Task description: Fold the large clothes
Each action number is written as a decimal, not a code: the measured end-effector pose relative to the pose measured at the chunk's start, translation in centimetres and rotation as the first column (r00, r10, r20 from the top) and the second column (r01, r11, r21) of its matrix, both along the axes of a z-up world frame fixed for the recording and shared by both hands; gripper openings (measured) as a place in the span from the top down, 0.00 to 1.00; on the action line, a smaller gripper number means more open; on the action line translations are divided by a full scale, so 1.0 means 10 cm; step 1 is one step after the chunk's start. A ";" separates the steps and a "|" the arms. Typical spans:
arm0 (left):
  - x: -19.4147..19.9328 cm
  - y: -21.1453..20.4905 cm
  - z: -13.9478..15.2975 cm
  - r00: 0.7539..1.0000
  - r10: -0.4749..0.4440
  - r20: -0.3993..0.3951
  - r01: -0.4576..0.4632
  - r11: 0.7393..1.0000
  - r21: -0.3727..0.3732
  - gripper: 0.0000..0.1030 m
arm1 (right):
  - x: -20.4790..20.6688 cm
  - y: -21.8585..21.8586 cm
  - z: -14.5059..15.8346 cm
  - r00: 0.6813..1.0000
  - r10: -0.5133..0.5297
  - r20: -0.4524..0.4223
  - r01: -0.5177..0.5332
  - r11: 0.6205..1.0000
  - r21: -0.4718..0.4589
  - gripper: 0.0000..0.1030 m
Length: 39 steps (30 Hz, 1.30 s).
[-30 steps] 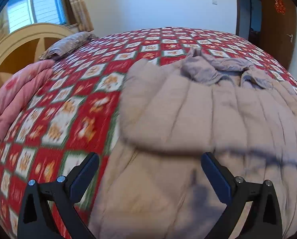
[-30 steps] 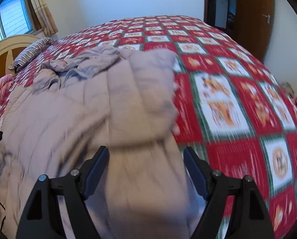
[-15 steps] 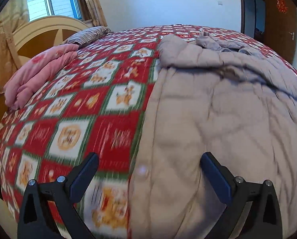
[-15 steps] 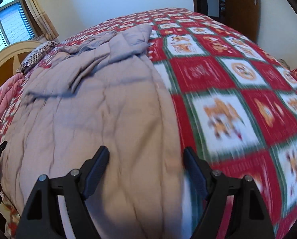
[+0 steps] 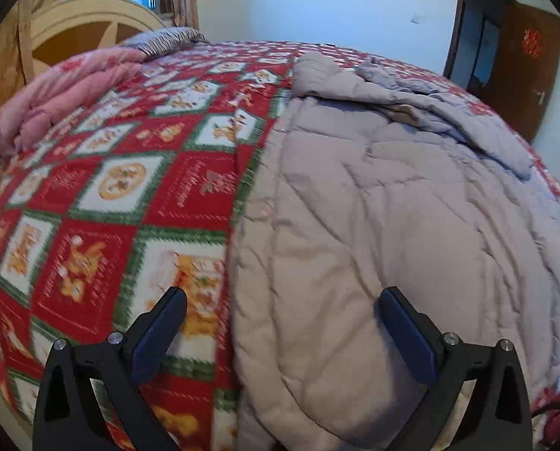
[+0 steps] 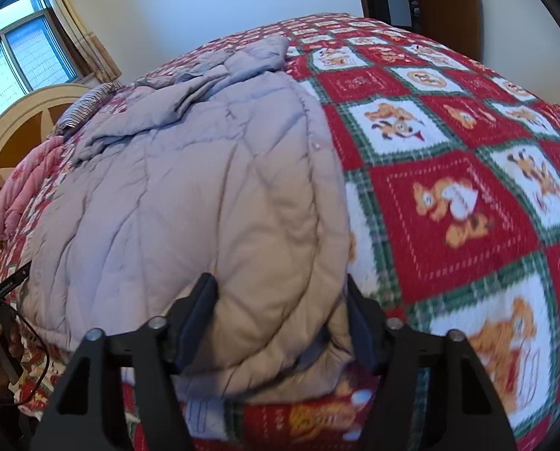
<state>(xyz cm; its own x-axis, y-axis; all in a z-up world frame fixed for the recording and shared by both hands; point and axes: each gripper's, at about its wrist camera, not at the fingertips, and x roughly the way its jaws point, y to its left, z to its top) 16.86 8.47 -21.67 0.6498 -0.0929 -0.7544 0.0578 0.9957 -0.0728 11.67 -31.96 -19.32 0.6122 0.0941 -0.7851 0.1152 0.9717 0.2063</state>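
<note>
The padded grey coat [image 6: 189, 195] lies flat along the near part of the bed, its hem at the bed's near edge and its collar and folded-in sleeves toward the far side, on the red checked bedspread [image 6: 460, 203]. The right gripper [image 6: 280, 319] straddles the hem's right corner and its jaws are closing, the fabric bunched between them though not clearly pinched yet. The left gripper [image 5: 280, 330] stands wide apart over the coat's left edge, one finger above the bedspread and one above the coat, holding nothing. To do this well, both sets of tongs should bite deep enough to catch every layer at matching corners, so the hem lifts evenly. A folded pink quilt [image 5: 58, 101] and a striped pillow [image 5: 163, 39] sit by the headboard [image 5: 91, 22], well clear. A cable near the bed's left corner in the right wrist view might snag.
</note>
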 end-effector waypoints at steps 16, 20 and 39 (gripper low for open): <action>-0.36 0.11 0.53 0.988 -0.082 0.128 0.091 0.993 -0.069 0.91 | -0.27 0.05 0.17 0.993 0.018 0.118 -0.038 0.984 0.172 0.88; -0.58 0.17 0.92 0.971 -0.106 0.214 0.128 0.987 -0.094 0.92 | -0.42 0.10 0.42 0.984 0.040 0.171 -0.069 0.983 0.168 0.89; -0.10 0.29 1.91 0.914 -0.114 0.389 0.189 0.968 -0.162 0.88 | -0.22 0.09 1.86 0.869 0.061 0.491 -0.141 0.982 0.128 0.90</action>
<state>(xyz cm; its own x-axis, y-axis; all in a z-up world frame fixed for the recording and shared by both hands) 15.85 11.34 -2.54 0.8467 -0.3311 -0.4166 0.2675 0.9416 -0.2048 9.44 -31.08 -0.68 0.8911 0.2709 -0.3640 -0.1345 0.9239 0.3583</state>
